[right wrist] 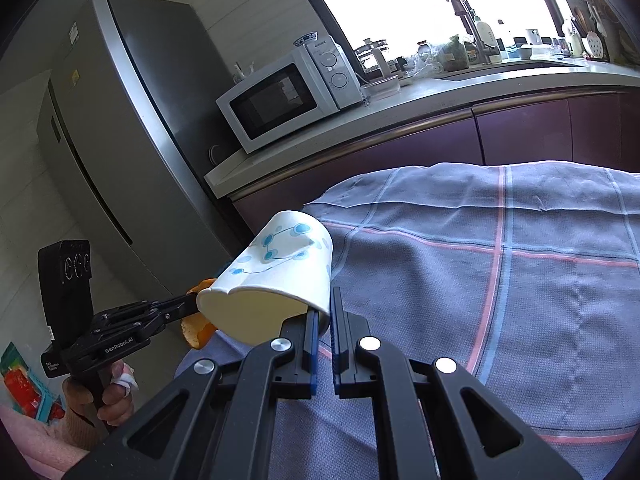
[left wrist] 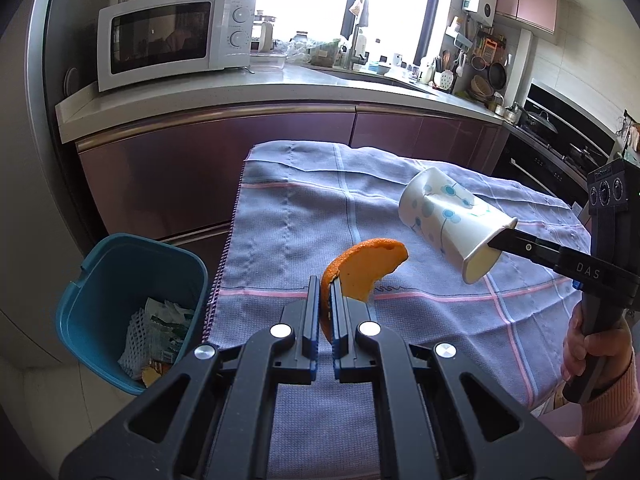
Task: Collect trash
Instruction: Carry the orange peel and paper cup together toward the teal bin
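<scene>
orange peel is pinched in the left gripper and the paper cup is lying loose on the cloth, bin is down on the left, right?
Not quite: the paper cup is not lying loose. The right gripper is shut on its rim and holds it above the cloth, as both wrist views show. The rest stands: the left gripper pinches the orange peel, and the bin sits low on the left.

Orange, teal and checked lilac in a plum-fronted kitchen

The peel point(left wrist: 362, 270) is bright orange outside and paler within; the paper cup point(left wrist: 448, 220) is white with blue dots on thin dark stems; the cloth point(left wrist: 304, 216) is lilac-grey, crossed by pink and pale blue lines; the bin point(left wrist: 86, 292) is teal; both grippers are black with blue pads; the microwave point(left wrist: 172, 40) is white; the cabinets point(left wrist: 200, 160) are glossy plum.
</scene>
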Motion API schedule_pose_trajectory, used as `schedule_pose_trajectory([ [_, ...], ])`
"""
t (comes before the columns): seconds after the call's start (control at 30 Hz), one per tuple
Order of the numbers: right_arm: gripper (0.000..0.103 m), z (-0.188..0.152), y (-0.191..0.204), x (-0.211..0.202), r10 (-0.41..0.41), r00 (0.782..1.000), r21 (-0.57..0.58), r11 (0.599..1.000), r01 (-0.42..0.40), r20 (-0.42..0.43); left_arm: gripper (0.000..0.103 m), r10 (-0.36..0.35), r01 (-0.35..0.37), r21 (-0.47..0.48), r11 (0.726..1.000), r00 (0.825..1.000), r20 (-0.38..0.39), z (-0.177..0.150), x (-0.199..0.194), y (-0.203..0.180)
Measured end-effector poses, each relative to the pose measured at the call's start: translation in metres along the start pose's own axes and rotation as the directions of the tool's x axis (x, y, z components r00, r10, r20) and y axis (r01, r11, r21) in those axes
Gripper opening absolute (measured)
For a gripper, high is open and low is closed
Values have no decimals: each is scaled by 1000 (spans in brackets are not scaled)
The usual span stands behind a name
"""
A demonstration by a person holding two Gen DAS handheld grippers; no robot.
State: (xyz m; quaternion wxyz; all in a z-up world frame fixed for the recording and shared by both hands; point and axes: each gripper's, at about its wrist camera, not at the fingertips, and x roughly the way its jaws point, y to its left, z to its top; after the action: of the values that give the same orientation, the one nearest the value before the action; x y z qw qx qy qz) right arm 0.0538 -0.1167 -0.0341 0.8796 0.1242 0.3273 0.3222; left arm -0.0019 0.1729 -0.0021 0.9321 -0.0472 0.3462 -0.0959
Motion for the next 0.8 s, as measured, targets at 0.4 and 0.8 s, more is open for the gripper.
schedule_pose_trajectory([
  [0.4,4,1,13,16,29,999,-16,999,-30,-29,5,32,-32,-31,999,999,8,-3,-7,17],
  [0.8,4,4,30,35,65,996,-37,997,-67,-62,5,74,-72,-71,995,997,25,-4,-16,40],
])
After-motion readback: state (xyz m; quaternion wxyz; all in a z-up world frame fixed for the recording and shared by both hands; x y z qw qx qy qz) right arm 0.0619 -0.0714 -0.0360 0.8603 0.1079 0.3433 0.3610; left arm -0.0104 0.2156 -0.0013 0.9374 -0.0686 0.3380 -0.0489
